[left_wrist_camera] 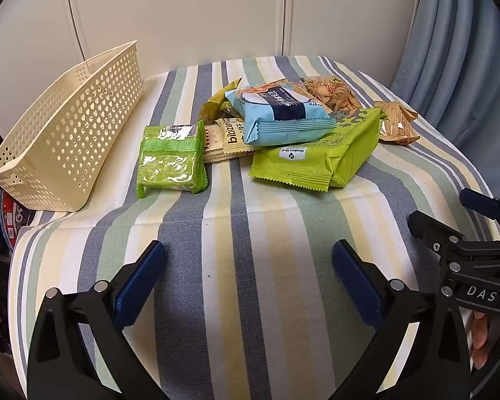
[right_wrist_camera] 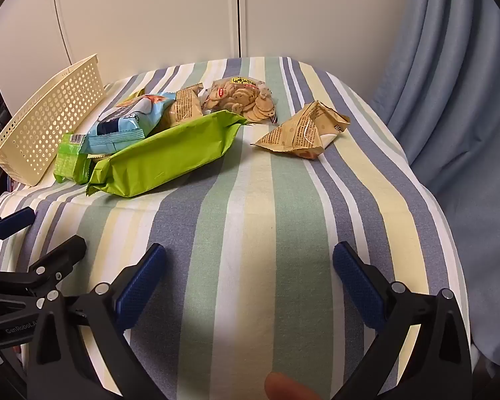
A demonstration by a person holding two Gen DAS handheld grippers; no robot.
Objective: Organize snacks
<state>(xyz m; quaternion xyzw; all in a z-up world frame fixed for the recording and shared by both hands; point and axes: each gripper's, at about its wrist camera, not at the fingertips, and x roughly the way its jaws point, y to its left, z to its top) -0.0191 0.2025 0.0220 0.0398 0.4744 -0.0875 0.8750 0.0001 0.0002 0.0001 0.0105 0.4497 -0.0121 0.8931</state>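
Cream perforated plastic basket (left_wrist_camera: 66,126) stands empty at about 10 o'clock on the counter covered with a striped cloth (left_wrist_camera: 250,233), long side toward the snacks. Just beside it at 11 o'clock: small bright-green foil-windowed snack pack (left_wrist_camera: 170,161), lying flat on the cloth. To its right, a cream cracker packet (left_wrist_camera: 228,143), partly buried under the pile. At 12 o'clock the pile proper: light-blue pillow-shaped snack bag (left_wrist_camera: 283,116) resting on top of a large lime-green flat snack bag (left_wrist_camera: 320,153); an olive-yellow wrapper (left_wrist_camera: 220,100) pokes out behind the blue one. At 1 o'clock, a clear bag of small round biscuits (left_wrist_camera: 330,95) touches the back of the pile. Further right, apart from the pile, a crumpled tan paper-look snack pouch (right_wrist_camera: 303,130) lies alone on the cloth. Left gripper (left_wrist_camera: 249,280): blue-padded fingers (left_wrist_camera: 140,283) spread wide, nothing between them, hovering over the near cloth at 6 o'clock. Right gripper (right_wrist_camera: 249,280): fingers (right_wrist_camera: 358,283) likewise wide apart and empty, just beside the left one. Blue curtain (right_wrist_camera: 450,100) hangs at far right.
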